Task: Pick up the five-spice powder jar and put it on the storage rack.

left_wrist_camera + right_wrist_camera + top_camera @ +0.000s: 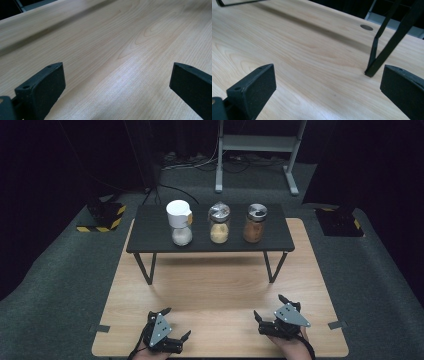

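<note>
- Tongs first: the left tongs [176, 326] rest low at the near edge of the wooden bench [220, 280], jaws spread wide with nothing between them.
- Beside them, the right tongs [267, 306] sit near the same edge, well apart from the left pair, jaws likewise spread and empty.
- In the left gripper view the two black jaws stand far apart over bare wood grain [120, 55].
- In the right gripper view the jaws are equally wide, and a black angled leg [384, 50] of the small raised shelf stands on the wood just ahead.
- Farther off, the black raised shelf [150, 237] stands across the far half of the bench.
- On it, in a row from left to right: a white-lidded jar [180, 222] of pale grains, a middle jar [219, 223] with tan contents, and a right jar [255, 223] with brown contents, all upright and apart from each other.
- All three jars stand well apart from both tongs.
</note>
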`<action>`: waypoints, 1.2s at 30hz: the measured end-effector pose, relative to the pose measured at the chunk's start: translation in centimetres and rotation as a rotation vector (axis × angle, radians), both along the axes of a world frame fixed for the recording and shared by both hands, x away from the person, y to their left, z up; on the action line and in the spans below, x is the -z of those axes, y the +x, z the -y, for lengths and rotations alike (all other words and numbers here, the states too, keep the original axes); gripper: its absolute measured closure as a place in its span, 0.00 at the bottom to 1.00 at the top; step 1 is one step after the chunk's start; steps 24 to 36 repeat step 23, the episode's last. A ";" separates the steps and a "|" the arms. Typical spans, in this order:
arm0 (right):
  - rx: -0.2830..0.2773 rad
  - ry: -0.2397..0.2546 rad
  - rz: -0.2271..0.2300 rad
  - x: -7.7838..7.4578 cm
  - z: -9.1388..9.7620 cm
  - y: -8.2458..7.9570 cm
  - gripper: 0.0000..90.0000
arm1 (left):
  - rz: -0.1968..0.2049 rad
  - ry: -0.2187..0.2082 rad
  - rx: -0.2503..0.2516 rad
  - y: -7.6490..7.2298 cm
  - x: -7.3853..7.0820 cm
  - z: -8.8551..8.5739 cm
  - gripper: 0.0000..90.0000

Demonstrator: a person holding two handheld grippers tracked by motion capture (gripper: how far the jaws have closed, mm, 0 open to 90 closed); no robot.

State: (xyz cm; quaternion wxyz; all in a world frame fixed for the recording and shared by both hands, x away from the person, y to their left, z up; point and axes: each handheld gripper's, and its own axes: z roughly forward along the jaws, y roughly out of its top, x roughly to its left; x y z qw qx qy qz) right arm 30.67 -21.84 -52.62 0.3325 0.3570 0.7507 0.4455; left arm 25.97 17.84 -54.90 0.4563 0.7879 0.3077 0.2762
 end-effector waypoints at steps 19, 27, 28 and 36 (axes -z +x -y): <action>0.004 -0.094 -0.031 2.1 0.7 -0.6 0.00 | -0.001 0.032 -0.032 0.0 0.0 0.4 0.01; -0.003 -0.094 -0.020 2.1 0.8 -0.7 0.00 | -0.010 0.042 -0.031 0.1 0.0 0.4 0.01; -0.003 -0.094 -0.020 2.1 0.8 -0.7 0.00 | -0.010 0.042 -0.031 0.1 0.0 0.4 0.01; -0.003 -0.094 -0.020 2.1 0.8 -0.7 0.00 | -0.010 0.042 -0.031 0.1 0.0 0.4 0.01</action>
